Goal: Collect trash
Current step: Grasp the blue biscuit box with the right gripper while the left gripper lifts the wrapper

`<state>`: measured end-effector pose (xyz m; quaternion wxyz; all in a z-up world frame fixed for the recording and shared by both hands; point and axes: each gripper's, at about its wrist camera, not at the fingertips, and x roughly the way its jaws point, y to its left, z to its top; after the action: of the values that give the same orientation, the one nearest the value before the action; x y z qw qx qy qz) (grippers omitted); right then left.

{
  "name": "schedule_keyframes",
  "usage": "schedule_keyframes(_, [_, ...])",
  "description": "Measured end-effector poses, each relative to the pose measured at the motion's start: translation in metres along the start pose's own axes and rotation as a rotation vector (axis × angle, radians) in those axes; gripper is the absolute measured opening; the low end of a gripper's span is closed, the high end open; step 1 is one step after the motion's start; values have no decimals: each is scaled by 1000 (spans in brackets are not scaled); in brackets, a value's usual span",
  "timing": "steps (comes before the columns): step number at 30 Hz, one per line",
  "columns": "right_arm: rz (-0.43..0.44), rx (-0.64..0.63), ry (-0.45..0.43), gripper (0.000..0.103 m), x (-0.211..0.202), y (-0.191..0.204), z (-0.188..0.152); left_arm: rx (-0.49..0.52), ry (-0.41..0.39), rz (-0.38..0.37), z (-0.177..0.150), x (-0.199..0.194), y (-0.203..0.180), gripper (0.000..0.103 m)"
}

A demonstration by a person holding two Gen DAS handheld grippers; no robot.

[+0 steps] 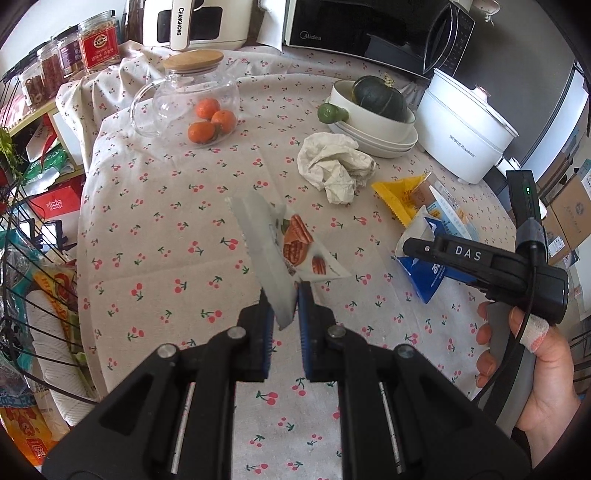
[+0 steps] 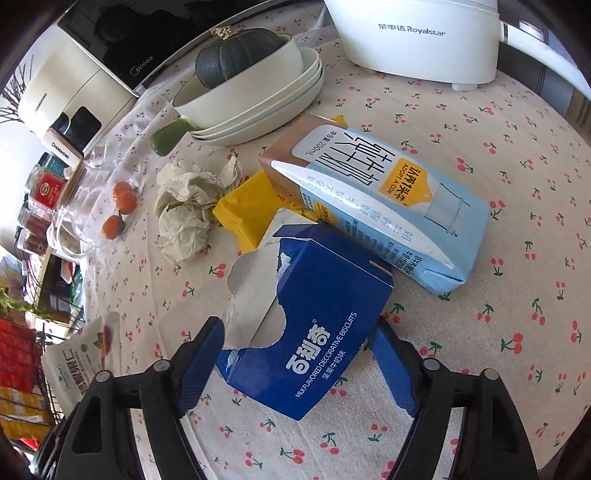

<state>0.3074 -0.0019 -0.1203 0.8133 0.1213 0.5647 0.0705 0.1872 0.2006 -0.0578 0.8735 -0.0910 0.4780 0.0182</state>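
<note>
My left gripper (image 1: 284, 291) is shut on the lower corner of a white nut-snack wrapper (image 1: 295, 247), which it holds up above the cherry-print tablecloth (image 1: 166, 229). The right gripper (image 2: 297, 325) points down over a torn blue biscuit box (image 2: 325, 332) lying on the cloth. The box sits between its blue pads (image 2: 201, 354); the left pad is at the box's torn flap and a narrow gap shows at the right pad. Behind the box lie a light-blue milk carton (image 2: 388, 192), a yellow wrapper (image 2: 247, 210) and a crumpled paper tissue (image 2: 184, 206).
A glass jug (image 1: 192, 96) and tangerines stand at the back left. Stacked white bowls (image 1: 373, 133) with a green squash, a white electric cooker (image 1: 465, 125) and a microwave (image 1: 362, 33) line the back. A wire basket (image 1: 22, 295) of packets stands off the table's left edge.
</note>
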Motion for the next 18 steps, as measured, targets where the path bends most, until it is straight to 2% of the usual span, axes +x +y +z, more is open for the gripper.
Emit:
schedule_keyframes(1, [-2,-12,6,51,-1,1,-1,-2,0,-1,-1,-1,0,14])
schedule_keyframes(3, [-3,-28,8,41,-4,-2,-4,-11,4,-11,-3,-2,-1,14])
schedule_keyframes(10, [-33,-104,-10,40,-38,-27,-23,-11,-3,-50,-12,-12,-18,14])
schedule_keyframes(18, [-61,-171,-31,40,-90,-73,-53,39,-11,-98,-25,-21,-54,14])
